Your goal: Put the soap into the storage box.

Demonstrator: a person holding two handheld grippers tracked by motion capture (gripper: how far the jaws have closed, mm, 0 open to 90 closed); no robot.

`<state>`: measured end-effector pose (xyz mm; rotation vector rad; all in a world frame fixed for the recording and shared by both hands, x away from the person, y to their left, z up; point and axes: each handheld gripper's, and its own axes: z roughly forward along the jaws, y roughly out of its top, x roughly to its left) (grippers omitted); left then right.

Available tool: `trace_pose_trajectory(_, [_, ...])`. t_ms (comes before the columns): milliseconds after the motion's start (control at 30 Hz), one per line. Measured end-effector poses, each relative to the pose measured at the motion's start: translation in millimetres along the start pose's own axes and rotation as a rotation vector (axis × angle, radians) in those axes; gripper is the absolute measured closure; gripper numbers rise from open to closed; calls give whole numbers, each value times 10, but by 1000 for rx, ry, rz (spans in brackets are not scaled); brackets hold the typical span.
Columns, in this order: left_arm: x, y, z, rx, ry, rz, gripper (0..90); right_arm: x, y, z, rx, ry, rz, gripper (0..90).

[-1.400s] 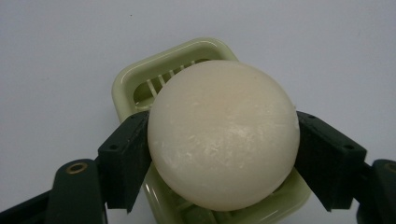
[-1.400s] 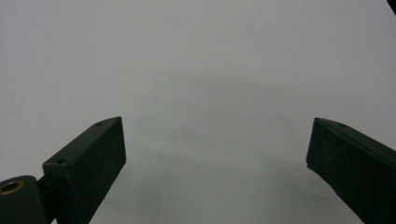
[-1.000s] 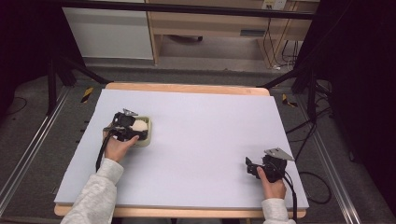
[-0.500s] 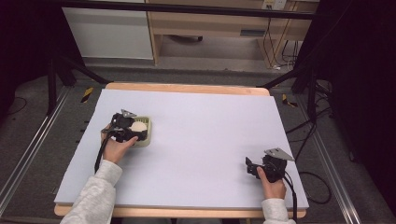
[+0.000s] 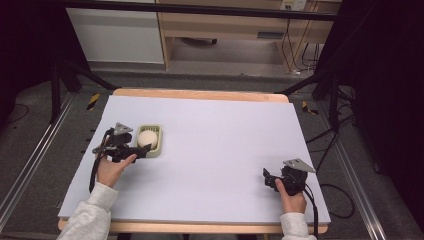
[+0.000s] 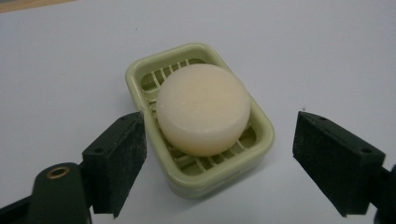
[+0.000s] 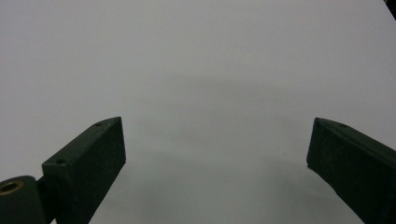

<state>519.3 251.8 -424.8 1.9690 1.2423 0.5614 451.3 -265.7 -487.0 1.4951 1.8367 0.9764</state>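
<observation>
On pale table [image 5: 215,150], soap dish [image 5: 150,140], dark room

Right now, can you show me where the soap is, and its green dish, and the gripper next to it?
soap [image 6: 201,108], left gripper view, middle of its round top.
green dish [image 6: 262,135], left gripper view, its right rim.
left gripper [image 5: 142,151], high view, between its jaw tips beside the dish.

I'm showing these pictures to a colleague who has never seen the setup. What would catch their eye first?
Probably the round cream soap lying in a pale green slatted soap dish on the left part of the white table. The left claw stands open on either side of the dish's near end, not gripping it. Far off, near the table's front right corner, the right claw hangs open over bare tabletop.
</observation>
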Motion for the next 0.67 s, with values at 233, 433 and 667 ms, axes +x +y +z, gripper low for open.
trace_pose_trajectory(233, [-3, -228, -158, -39, -19, -17, 187, -1, -1, -7, -2, 4, 6, 49])
trace_pose_trajectory(433, [55, -469, -232, -43, -6, -38, 204, -1, -3, -6, -3, 4, -1, 48])
trace_pose_trajectory(667, [146, -694, -334, -60, 17, -80, 215, -2, -3, -5, -2, 12, 0, 48])
